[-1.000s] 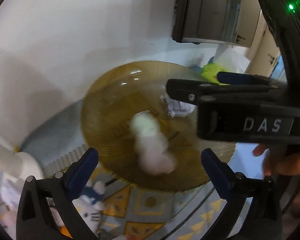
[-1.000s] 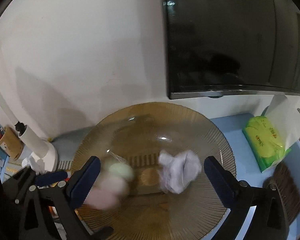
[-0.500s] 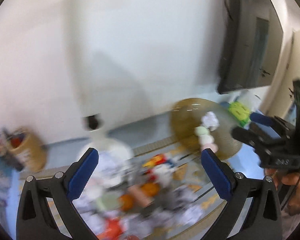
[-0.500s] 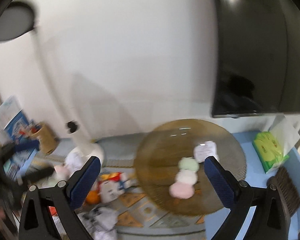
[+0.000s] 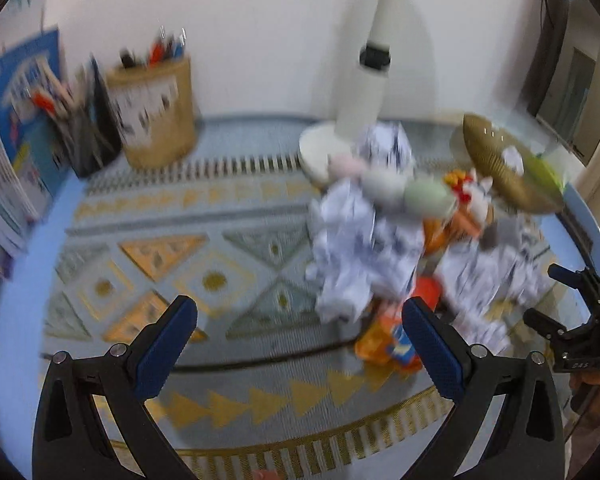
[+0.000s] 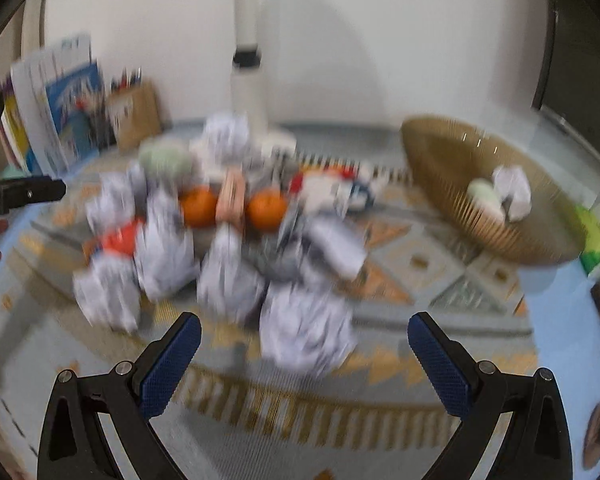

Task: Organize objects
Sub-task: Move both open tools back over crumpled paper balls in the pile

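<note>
A blurred heap of crumpled paper balls (image 6: 304,332) (image 5: 360,260), two oranges (image 6: 198,206), small toys and snack packs lies on a patterned mat (image 5: 204,264). At the right an amber ribbed glass plate (image 6: 452,184) (image 5: 496,168) holds a paper ball (image 6: 514,192) and pale round sweets (image 6: 482,194). My left gripper (image 5: 300,336) is open above the mat, left of the heap. My right gripper (image 6: 304,354) is open, with the nearest paper ball just beyond its fingertips. The right gripper also shows at the left view's right edge (image 5: 572,312).
A white lamp post and base (image 5: 364,96) stand behind the heap. A tan pen holder (image 5: 156,108) and books (image 5: 8,152) are at the back left. A green wipes pack (image 6: 596,240) lies right of the plate. A dark screen (image 6: 580,40) hangs at the right.
Both grippers have pulled back and swung left from the amber plate, which now lies at the right. The heap on the mat has come into view. Both stay open.
</note>
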